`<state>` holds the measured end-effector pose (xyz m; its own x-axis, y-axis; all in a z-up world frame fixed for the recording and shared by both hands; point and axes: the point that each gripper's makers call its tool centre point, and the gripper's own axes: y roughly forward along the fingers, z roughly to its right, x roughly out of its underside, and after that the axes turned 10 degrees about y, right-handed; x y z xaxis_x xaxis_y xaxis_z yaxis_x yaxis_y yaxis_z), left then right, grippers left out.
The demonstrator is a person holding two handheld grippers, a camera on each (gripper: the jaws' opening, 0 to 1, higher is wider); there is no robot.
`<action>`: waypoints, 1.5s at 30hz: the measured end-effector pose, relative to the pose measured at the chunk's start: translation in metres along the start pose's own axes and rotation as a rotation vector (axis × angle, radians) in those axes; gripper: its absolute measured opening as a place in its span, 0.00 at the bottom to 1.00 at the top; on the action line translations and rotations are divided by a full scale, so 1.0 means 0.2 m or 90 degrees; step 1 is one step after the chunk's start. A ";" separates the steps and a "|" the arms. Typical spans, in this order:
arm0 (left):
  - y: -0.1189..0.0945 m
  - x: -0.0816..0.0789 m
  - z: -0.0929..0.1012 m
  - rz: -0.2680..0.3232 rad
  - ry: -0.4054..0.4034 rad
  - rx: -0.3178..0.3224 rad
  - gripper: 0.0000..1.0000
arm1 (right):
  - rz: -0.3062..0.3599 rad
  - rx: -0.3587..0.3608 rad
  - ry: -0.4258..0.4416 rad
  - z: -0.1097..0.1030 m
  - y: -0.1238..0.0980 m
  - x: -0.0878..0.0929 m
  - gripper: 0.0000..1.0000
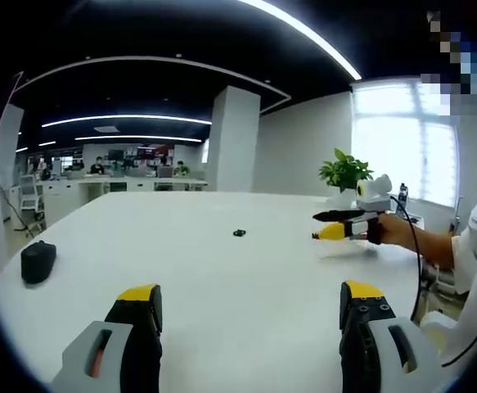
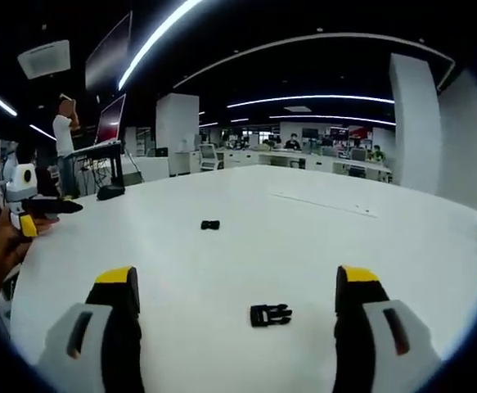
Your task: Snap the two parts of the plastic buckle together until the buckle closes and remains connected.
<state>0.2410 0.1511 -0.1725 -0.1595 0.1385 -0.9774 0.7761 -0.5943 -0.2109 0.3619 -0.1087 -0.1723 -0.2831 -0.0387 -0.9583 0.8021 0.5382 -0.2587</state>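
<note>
Both grippers hover level above the white tabletop point(image 2: 303, 237), jaws spread wide, empty: right gripper point(image 2: 236, 299) just above one buckle part point(image 2: 270, 314), left gripper point(image 1: 250, 307) facing the other point(image 1: 239, 233).

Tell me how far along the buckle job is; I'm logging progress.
Nothing looks done: the pronged buckle part lies on the white table, well apart from the other buckle part. Nothing is in hand: the right gripper and left gripper are open and empty. Left: pick up both parts and snap them together.
</note>
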 end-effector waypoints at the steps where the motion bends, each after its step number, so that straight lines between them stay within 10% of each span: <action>1: 0.00 0.00 0.00 0.001 0.001 0.002 0.91 | 0.002 -0.002 0.001 0.00 0.00 0.00 1.00; 45: 0.32 -0.09 0.06 -0.003 0.072 0.106 0.93 | 0.028 -0.034 0.011 0.02 -0.03 -0.06 0.85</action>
<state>0.2856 0.1010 -0.1691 -0.0859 0.2249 -0.9706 0.6624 -0.7148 -0.2242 0.3634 -0.1145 -0.1593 -0.2581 -0.0004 -0.9661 0.7848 0.5831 -0.2099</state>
